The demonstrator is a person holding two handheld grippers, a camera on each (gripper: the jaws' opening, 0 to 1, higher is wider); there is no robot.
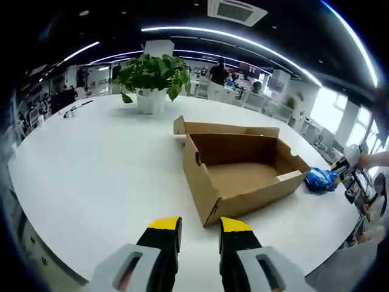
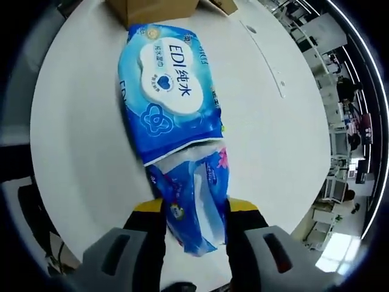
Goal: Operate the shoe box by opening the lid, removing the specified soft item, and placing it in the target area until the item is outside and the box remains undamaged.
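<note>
An open brown cardboard shoe box lies on the white table, its lid folded back and its inside bare. My left gripper is open just in front of the box's near corner, holding nothing. A blue wet-wipes pack lies on the table to the right of the box, also seen as the blue pack. My right gripper is shut on the pack's crumpled near end. The right gripper shows at the far right beside the pack. The box corner sits at the top.
A potted green plant stands at the back of the table. The table's rounded edge runs close on the right. Desks and a person are in the office behind. A person's arm reaches in from the right.
</note>
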